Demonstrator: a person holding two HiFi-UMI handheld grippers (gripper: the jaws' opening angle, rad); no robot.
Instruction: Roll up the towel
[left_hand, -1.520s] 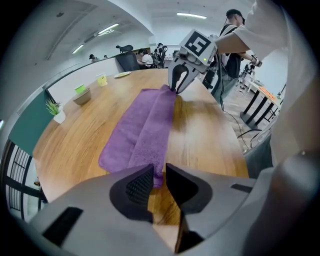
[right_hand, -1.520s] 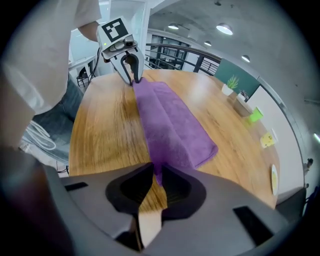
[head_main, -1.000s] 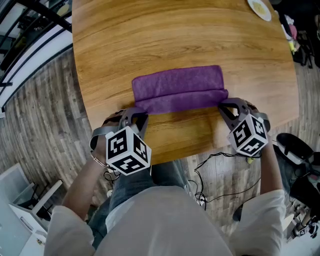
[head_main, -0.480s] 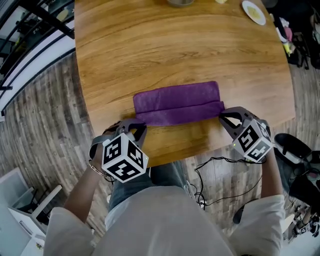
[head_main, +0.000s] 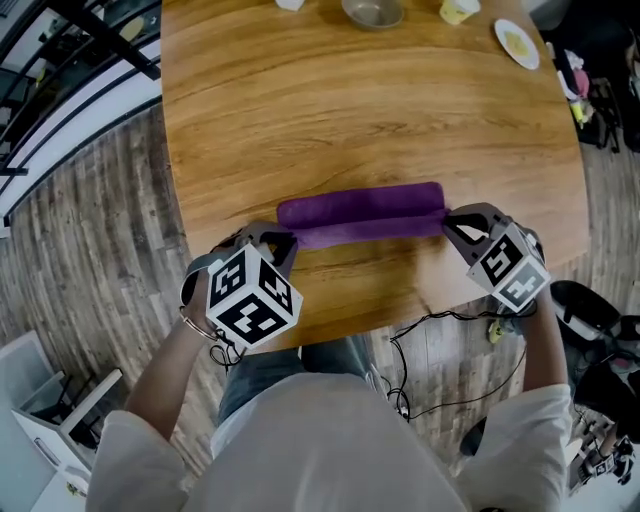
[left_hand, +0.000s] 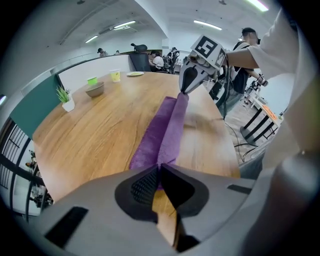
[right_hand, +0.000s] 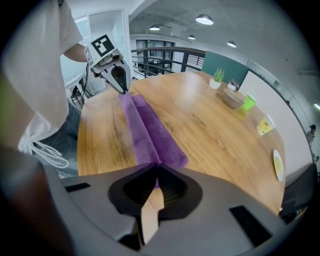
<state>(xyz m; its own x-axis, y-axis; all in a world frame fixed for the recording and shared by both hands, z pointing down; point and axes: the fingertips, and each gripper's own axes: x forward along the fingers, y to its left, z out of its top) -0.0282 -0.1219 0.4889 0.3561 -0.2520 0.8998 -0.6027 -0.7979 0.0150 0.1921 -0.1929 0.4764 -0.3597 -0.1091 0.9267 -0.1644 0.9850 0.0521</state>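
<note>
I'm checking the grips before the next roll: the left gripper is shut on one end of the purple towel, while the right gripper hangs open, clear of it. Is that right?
Not quite. The right gripper is not open: it is shut on the purple towel's other end, as the right gripper view shows. The left gripper is shut on its end, as stated.

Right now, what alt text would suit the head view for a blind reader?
From above: left tongs and right tongs each clamp one end of a folded purple towel on a wooden table.
</note>
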